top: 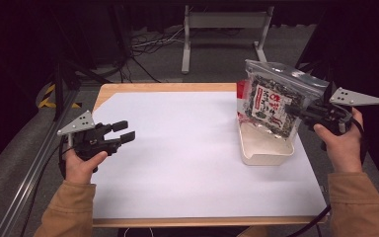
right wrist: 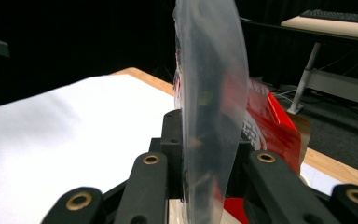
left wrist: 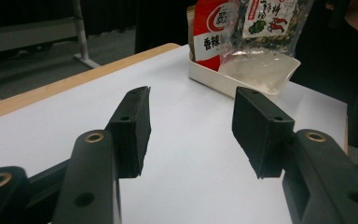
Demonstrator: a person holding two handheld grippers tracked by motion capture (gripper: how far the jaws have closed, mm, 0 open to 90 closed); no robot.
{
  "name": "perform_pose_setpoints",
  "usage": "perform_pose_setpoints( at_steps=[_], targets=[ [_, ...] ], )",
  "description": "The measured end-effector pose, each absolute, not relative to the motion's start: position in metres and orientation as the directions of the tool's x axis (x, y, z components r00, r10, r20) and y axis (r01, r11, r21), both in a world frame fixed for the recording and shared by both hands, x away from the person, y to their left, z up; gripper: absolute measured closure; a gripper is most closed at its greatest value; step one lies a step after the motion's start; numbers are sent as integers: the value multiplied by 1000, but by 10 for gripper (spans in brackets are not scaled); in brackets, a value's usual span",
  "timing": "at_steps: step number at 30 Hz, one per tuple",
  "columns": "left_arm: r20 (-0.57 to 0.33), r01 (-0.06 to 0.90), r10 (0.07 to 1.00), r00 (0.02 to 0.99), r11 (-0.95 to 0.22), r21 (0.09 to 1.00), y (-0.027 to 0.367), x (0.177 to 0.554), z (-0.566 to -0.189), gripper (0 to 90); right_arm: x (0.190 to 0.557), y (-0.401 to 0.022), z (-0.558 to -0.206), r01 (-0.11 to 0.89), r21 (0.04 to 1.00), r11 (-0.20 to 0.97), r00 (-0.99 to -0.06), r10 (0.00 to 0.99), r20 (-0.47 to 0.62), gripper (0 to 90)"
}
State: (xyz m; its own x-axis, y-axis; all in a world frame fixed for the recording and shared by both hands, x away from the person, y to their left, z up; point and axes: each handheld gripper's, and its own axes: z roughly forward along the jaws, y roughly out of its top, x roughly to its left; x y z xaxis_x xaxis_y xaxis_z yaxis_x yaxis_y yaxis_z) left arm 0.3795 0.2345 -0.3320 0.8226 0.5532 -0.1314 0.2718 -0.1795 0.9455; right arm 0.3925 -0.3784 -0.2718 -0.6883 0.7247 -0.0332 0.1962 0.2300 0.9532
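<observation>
A clear snack bag (top: pixel 271 101) with dark contents and a printed label hangs upright over a white tray (top: pixel 266 157) at the table's right side. My right gripper (top: pixel 290 109) is shut on the bag's right edge; in the right gripper view the bag (right wrist: pixel 209 84) stands edge-on between the jaws. A red packet (top: pixel 241 94) stands in the tray behind the bag, its lower end hidden. My left gripper (top: pixel 123 131) is open near the table's left edge, nothing between its jaws (left wrist: pixel 191 126). In the left gripper view the tray (left wrist: pixel 214 77), red packet (left wrist: pixel 212 32) and bag (left wrist: pixel 270 21) lie far ahead.
A white sheet (top: pixel 177 148) covers most of the wooden table (top: pixel 168 87). Behind the table stand a grey metal frame (top: pixel 224 29) and loose cables (top: pixel 148 44) on the floor. A metal rail (top: pixel 34 163) runs along the left.
</observation>
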Motion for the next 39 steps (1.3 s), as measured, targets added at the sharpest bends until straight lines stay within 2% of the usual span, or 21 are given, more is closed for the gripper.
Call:
perform_pose_setpoints(
  at_steps=[17, 39],
  targets=[
    [-96, 256, 576, 812, -204, 945, 231, 381, -336, 442, 391, -374, -288, 192, 941, 279, -660, 746, -86, 756],
    [-100, 264, 576, 811, -208, 942, 231, 381, -337, 417, 390, -368, -312, 242, 920, 308, -664, 744, -75, 755]
  ],
)
